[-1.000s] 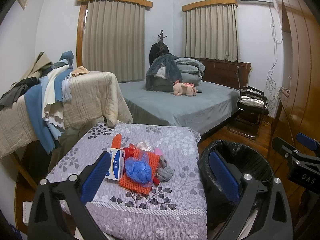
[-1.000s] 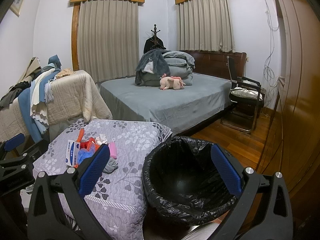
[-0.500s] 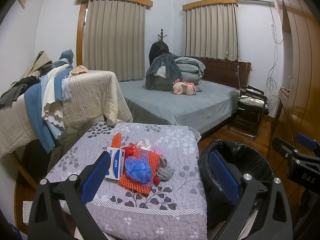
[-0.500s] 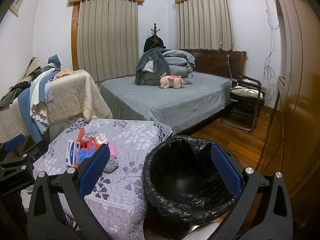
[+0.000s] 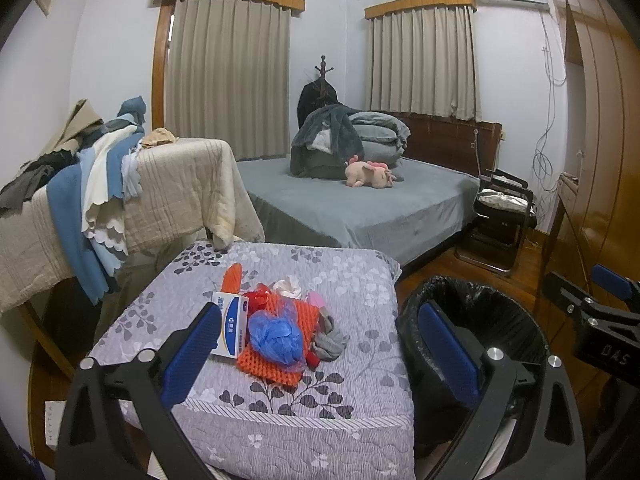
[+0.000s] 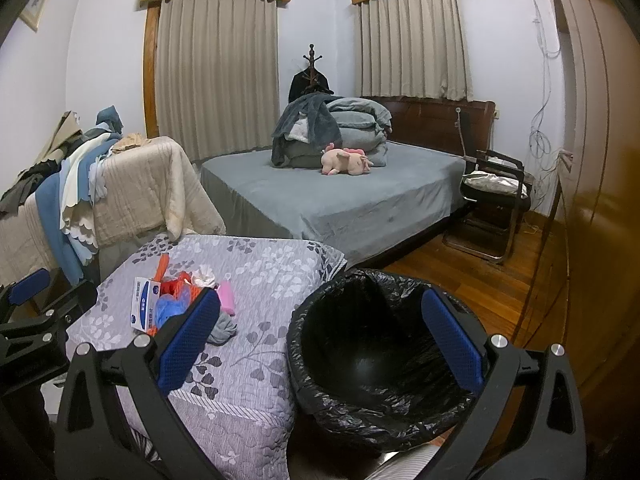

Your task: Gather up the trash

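The left gripper (image 5: 316, 344) and right gripper (image 6: 320, 344) are hanging with jaws apart and empty — barely shifting over the past second. The trash pile (image 5: 276, 328) is sitting untouched on the quilted table (image 5: 352, 280), beside the black-lined bin (image 6: 372, 360) — collecting not begun.

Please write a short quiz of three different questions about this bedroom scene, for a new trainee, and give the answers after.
1. True or false: the trash bin already holds collected items.
2. Multiple choice: the blue plastic bag lies on A) the bed, B) the orange mesh, C) the floor.
3. Fill in: both the left hand-held gripper and the right hand-held gripper are ____.

Key: 1 false, it looks empty; 2 B; 3 open, holding nothing.
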